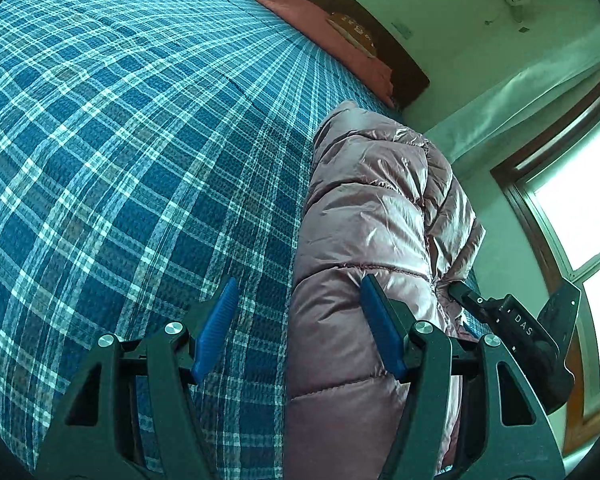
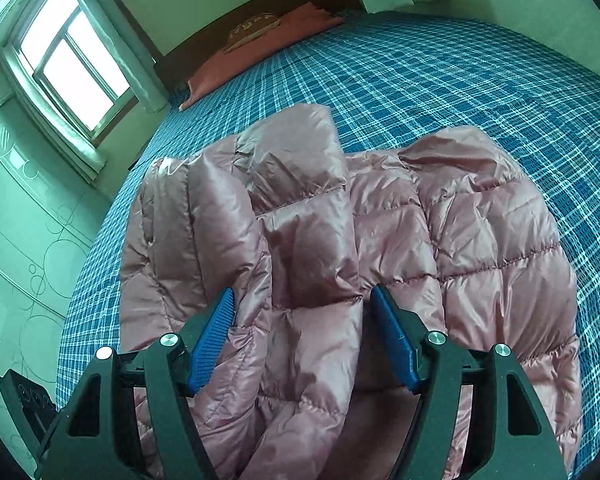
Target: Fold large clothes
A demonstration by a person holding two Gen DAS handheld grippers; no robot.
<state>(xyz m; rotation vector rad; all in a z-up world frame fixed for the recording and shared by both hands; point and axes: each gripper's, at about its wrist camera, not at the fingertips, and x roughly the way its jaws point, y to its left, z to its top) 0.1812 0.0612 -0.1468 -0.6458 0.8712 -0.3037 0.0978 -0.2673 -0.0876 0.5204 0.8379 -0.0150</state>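
Observation:
A shiny pink quilted down jacket [image 2: 480,232] lies in a folded bundle on a bed covered with a blue plaid spread [image 2: 460,72]. My right gripper [image 2: 303,290] hangs over the near part of the jacket. Its blue pads [image 2: 216,336] stand wide apart, and a puffy fold bulges between them without being pinched. In the left wrist view the jacket [image 1: 372,200] runs along the right side of the bedspread [image 1: 120,140]. My left gripper [image 1: 299,280] is open across the jacket's left edge, one finger over the spread and the other over the jacket.
A reddish pillow [image 2: 260,52] lies against a dark headboard [image 2: 204,44] at the far end of the bed. A bright window [image 2: 72,60] and a pale wardrobe [image 2: 20,220] stand beside the bed. The black housing [image 1: 512,316] of the other gripper shows at the jacket's right.

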